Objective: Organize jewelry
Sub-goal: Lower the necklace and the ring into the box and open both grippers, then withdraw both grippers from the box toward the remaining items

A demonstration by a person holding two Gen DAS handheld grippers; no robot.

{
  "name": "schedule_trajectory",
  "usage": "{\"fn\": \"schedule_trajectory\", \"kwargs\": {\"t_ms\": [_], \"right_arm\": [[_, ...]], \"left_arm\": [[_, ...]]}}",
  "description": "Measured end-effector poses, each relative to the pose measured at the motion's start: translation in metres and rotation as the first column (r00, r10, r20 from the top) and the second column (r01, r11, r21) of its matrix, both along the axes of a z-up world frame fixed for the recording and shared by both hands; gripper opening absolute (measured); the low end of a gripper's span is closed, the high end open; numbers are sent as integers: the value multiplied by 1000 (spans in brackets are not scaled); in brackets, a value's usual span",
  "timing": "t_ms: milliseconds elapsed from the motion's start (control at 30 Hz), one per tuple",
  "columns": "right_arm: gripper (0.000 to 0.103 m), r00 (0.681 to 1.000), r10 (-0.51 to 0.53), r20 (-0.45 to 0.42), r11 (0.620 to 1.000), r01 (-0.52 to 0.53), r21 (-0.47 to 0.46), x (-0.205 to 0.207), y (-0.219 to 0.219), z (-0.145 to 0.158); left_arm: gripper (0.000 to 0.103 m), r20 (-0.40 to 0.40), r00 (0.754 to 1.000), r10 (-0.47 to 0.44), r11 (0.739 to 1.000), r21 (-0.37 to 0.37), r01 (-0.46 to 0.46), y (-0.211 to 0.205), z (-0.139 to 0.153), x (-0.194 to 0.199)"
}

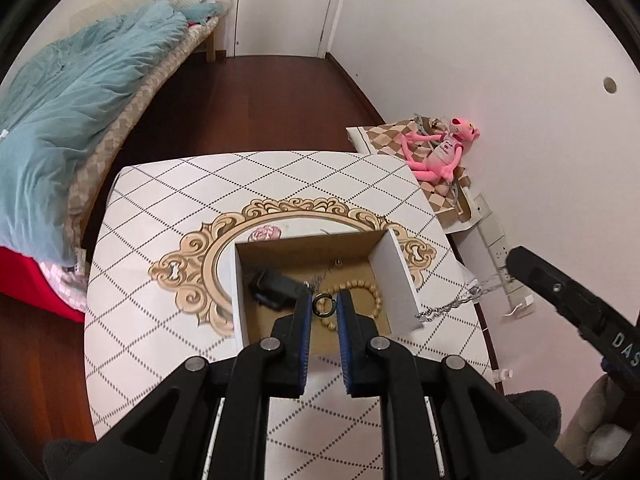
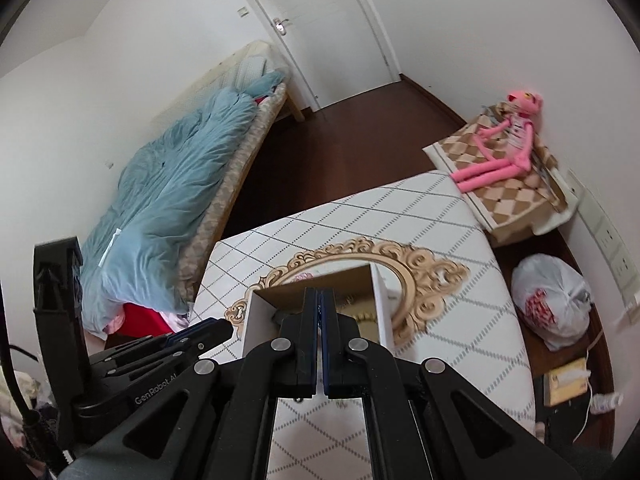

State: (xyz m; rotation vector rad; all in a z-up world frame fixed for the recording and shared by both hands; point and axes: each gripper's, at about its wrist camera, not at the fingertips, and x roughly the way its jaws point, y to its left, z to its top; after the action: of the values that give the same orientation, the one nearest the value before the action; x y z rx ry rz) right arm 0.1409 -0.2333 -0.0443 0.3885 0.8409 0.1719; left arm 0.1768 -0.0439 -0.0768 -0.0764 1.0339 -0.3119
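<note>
An open cardboard box [image 1: 394, 276] stands on the patterned table [image 1: 168, 344]. Inside lie a beaded bracelet [image 1: 372, 294], a black object [image 1: 272, 288] and a thin chain. My left gripper [image 1: 324, 306] is shut on a small dark ring [image 1: 323, 305], held just above the box. My right gripper [image 2: 319, 308] is shut on a silver chain [image 1: 456, 304] that hangs from its tip over the box's right wall in the left wrist view. In the right wrist view the box [image 2: 380, 300] lies right behind the closed fingers.
A bed with a blue duvet [image 1: 68, 128] runs along the left. A pink plush toy [image 1: 440, 152] sits on a checked stool by the right wall. A power strip [image 1: 500, 256] lies by the wall. A white plastic bag [image 2: 556, 300] sits on the floor.
</note>
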Motion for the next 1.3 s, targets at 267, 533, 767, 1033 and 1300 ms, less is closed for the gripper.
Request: {"fn": "schedule_trajectory", "kwargs": {"t_ms": [267, 533, 767, 1033, 1300], "right_arm": [[1, 990, 68, -120, 998, -69, -8, 51, 13, -33], [2, 938, 141, -317, 990, -129, 59, 79, 15, -84], [33, 930, 123, -347, 992, -128, 7, 77, 15, -91], [83, 939, 51, -341, 977, -117, -176, 70, 22, -80], [99, 939, -6, -344, 937, -115, -330, 50, 33, -86]], "left_arm": [[10, -122, 992, -25, 998, -60, 18, 0, -26, 43], [16, -172, 985, 9, 999, -45, -17, -5, -35, 65], [77, -127, 987, 99, 995, 6, -99, 19, -30, 64], [97, -42, 982, 184, 970, 170, -174, 34, -32, 37], [98, 28, 979, 202, 952, 229, -203, 39, -28, 9]]}}
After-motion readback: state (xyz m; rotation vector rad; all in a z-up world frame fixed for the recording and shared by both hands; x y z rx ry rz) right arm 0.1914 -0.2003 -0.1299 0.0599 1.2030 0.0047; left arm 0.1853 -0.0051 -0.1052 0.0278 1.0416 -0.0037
